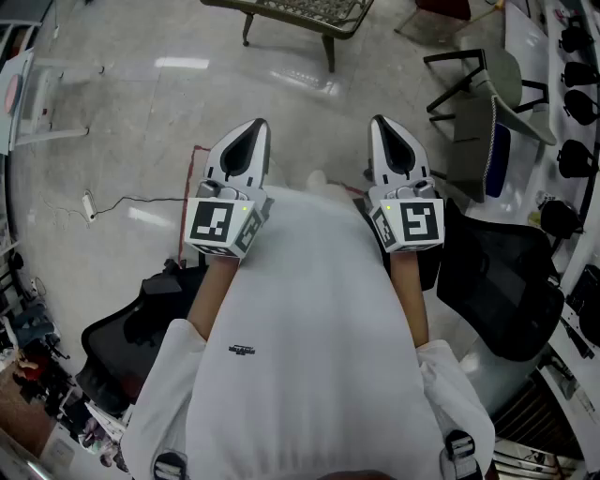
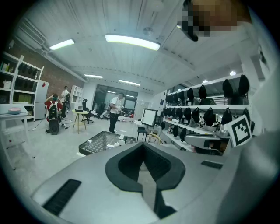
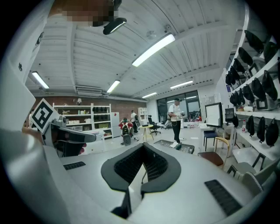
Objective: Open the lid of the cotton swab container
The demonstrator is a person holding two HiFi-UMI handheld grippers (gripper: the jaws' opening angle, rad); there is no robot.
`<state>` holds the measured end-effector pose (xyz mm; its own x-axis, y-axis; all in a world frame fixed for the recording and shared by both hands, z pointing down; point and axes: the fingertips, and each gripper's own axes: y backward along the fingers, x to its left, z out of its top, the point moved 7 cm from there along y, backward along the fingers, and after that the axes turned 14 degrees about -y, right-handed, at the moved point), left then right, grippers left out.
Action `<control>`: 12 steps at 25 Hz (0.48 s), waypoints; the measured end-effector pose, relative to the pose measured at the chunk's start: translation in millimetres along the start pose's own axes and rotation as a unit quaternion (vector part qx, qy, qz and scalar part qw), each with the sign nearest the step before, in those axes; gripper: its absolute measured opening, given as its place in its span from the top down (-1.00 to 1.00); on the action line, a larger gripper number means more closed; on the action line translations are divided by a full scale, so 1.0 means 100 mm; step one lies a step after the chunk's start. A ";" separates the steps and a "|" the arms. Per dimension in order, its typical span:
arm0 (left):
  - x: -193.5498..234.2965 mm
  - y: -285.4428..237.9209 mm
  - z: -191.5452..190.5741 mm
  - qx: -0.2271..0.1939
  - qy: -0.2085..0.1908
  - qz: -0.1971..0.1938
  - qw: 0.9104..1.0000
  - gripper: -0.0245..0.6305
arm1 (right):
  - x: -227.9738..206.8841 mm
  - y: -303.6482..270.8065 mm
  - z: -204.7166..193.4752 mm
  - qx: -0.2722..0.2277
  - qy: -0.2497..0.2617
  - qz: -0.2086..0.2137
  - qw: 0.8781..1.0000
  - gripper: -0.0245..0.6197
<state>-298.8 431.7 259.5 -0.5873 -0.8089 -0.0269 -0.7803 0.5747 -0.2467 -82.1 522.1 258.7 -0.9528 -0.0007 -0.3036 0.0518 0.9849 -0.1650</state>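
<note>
The pale, glossy floor point(image 1: 141, 103) carried a mesh-topped bench point(image 1: 309, 11) at twelve o'clock, a grey chair point(image 1: 492, 103) at two, a black office chair point(image 1: 506, 281) at four, and a white plug point(image 1: 88, 204) with its thin cable point(image 1: 141, 200) at nine.

Left gripper point(image 1: 251, 134) beside right gripper point(image 1: 385, 130); a chair point(image 1: 502, 281) lies right.

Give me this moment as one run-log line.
left tongs: shut, empty | right tongs: shut, empty | both held out in front of the person's white shirt | cotton swab container: not in view
</note>
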 end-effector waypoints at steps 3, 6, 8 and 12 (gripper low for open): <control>-0.14 0.00 0.04 -0.002 0.001 0.002 1.000 0.92 | -0.03 0.10 0.05 0.002 0.010 0.005 1.000 0.93; -0.24 0.02 0.08 -0.006 0.001 0.001 1.000 0.92 | -0.05 0.18 0.07 0.002 0.017 0.004 1.000 0.93; -0.28 0.04 0.11 -0.010 -0.002 0.002 1.000 0.92 | -0.04 0.21 0.08 0.002 0.018 0.005 1.000 0.93; -0.42 0.05 0.10 -0.015 -0.005 0.003 1.000 0.92 | -0.02 0.28 0.04 0.008 0.039 0.017 0.999 0.93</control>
<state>-275.9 466.8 249.5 -0.5904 -0.8062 -0.0378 -0.7825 0.5832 -0.2182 -77.8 549.2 251.0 -0.9707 0.0472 -0.2355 0.0891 0.9813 -0.1705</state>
